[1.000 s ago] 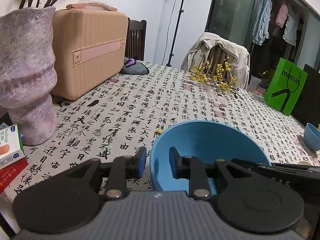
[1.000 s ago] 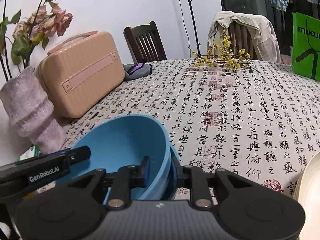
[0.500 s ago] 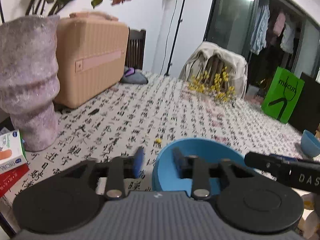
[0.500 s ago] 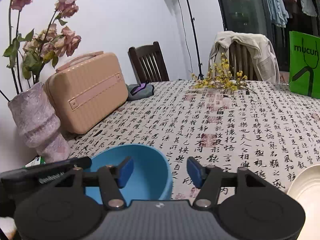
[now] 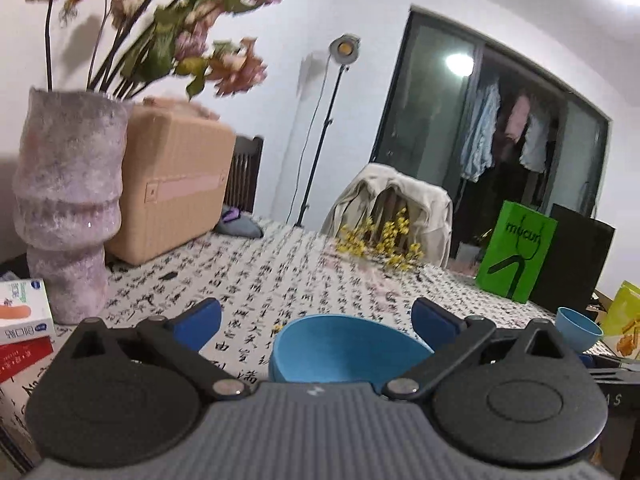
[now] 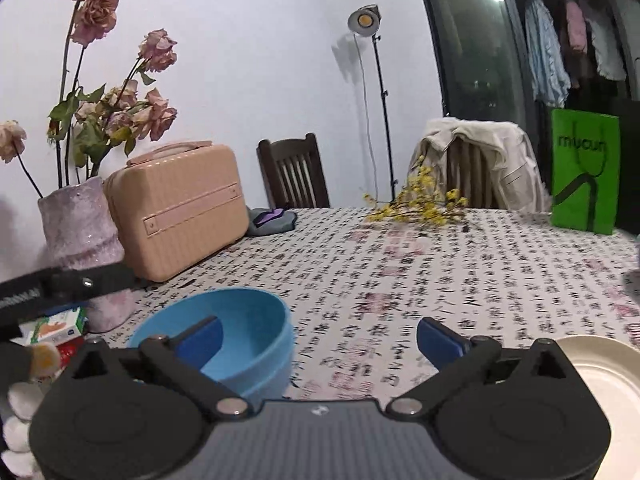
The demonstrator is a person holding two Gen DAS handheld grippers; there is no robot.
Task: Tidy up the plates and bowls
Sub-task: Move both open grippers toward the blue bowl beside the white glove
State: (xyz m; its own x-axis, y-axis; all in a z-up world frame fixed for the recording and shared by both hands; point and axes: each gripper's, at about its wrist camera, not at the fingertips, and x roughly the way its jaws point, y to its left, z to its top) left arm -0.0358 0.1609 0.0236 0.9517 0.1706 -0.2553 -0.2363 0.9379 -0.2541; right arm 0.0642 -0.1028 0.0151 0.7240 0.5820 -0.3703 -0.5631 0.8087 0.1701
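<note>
A blue bowl (image 5: 344, 350) sits on the calligraphy-print tablecloth (image 5: 280, 280), nested in another blue bowl as the right wrist view (image 6: 240, 344) shows. My left gripper (image 5: 316, 316) is open and empty, raised just behind the bowls. My right gripper (image 6: 320, 336) is open and empty, to the right of the bowls. A smaller blue bowl (image 5: 578, 332) stands at the far right in the left wrist view. A cream plate (image 6: 600, 376) lies at the lower right in the right wrist view.
A pink vase with dried roses (image 6: 80, 248) and a peach case (image 6: 180, 208) stand at the left. Small boxes (image 5: 24, 316) lie by the vase. Yellow flowers (image 6: 416, 204), a green bag (image 6: 584, 168) and chairs line the far edge.
Both grippers have opened wide, let go of the blue bowls and pulled back and up. The bowls now rest stacked on the table.
</note>
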